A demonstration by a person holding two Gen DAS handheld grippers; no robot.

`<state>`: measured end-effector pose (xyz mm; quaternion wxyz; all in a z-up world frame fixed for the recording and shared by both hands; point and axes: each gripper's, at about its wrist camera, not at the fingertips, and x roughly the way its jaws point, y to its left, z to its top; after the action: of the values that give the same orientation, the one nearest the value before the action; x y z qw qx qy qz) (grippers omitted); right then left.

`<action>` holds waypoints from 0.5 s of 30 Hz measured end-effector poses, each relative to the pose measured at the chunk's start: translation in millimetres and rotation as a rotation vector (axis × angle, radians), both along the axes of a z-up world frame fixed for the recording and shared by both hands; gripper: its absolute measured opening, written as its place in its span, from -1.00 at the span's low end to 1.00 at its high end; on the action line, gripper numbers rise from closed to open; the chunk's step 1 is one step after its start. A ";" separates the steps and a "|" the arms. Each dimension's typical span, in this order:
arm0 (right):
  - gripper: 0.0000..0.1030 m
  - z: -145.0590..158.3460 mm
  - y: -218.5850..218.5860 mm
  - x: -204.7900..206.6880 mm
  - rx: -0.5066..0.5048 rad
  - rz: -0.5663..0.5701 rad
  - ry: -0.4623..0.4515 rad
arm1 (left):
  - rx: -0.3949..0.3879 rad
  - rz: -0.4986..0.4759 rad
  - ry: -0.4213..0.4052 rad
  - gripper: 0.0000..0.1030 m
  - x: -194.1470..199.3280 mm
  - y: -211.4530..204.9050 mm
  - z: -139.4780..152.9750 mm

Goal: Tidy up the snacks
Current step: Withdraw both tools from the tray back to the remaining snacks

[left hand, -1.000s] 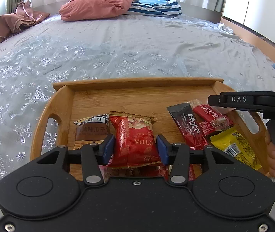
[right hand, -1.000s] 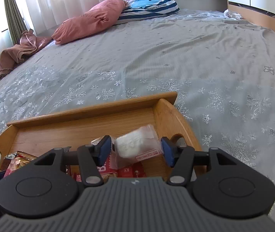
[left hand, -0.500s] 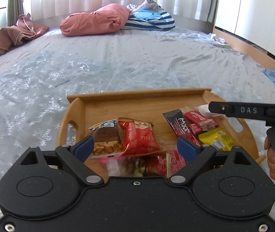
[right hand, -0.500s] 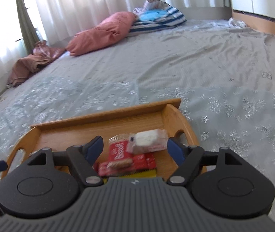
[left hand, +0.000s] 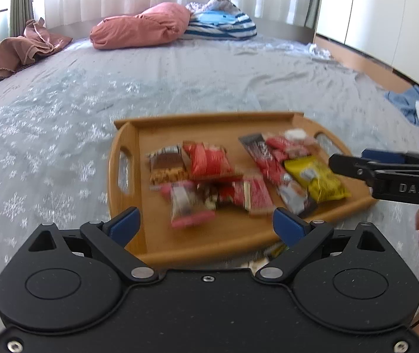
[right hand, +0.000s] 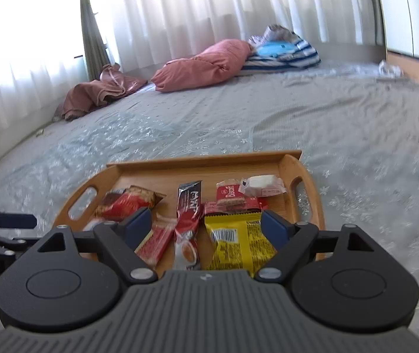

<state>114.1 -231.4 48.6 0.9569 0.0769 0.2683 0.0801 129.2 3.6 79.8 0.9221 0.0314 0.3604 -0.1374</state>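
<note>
A wooden tray [left hand: 180, 244] with handle slots lies on the bed and holds several snack packets. Among them are a red nut packet [left hand: 209, 161], a brown-and-white packet [left hand: 166, 167], a yellow packet [left hand: 317, 179] and a white wrapped snack [right hand: 264, 185] near the right handle. My left gripper [left hand: 206, 226] is open and empty above the tray's near edge. My right gripper [right hand: 205, 226] is open and empty above the yellow packet [right hand: 239, 241], and it shows from the side in the left wrist view [left hand: 386, 170].
The tray [right hand: 315, 203] rests on a grey snowflake bedspread [left hand: 62, 117]. A pink pillow [left hand: 141, 26], a striped pillow [left hand: 221, 23] and brown cloth [left hand: 24, 47] lie at the far end. Blue clothing [left hand: 415, 103] lies at the right edge.
Both grippers opened, let go of the red packet and the white snack, and pulled back and up from the tray. More of the tray shows now.
</note>
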 end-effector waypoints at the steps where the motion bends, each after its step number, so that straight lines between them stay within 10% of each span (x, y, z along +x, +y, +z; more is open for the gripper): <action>1: 0.75 0.2 1.6 -4.3 -0.018 0.006 -0.006 | 0.011 -0.002 0.008 0.88 -3.1 -1.3 -2.9; 15: 0.81 -15.2 19.4 -54.6 -0.194 0.094 -0.035 | 0.039 -0.013 0.112 0.88 -14.9 -14.4 -44.1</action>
<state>59.5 -212.0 33.4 0.9596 -0.0301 0.2613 0.0998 114.2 -10.8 35.7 0.8988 0.0442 0.4137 -0.1380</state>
